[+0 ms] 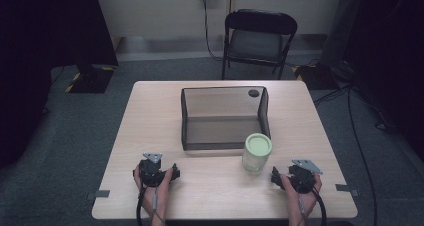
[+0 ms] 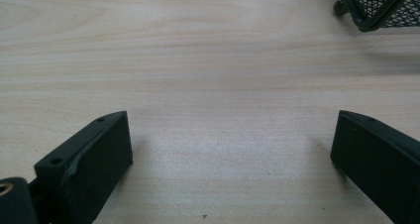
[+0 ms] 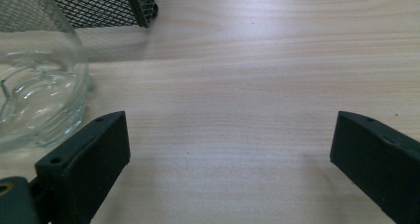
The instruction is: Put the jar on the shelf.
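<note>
1. The glass jar (image 1: 257,153) with its pale green lid (image 1: 258,144) stands upright on the table (image 1: 150,116), right of centre, just beside the near right corner of the black mesh basket (image 1: 222,117). In the right gripper view its clear, ribbed base (image 3: 34,100) sits far left, close to the left jaw.
2. The right gripper (image 1: 276,176) rests near the table's near edge, a little right of the jar, jaws spread wide with nothing between them.
3. The left gripper (image 1: 175,172) lies to the near left, well apart from the jar, its jaws likewise released over bare wood; a basket corner (image 2: 376,8) shows at far right in its view.
4. The step in hand looks like a reach for the jar. To do it well, swing the right gripper left until the jar sits centred between the jaws, then close on the glass body below the lid.
5. Glass is slippery and the basket wall is close, so approach level and avoid nudging the jar.
</note>
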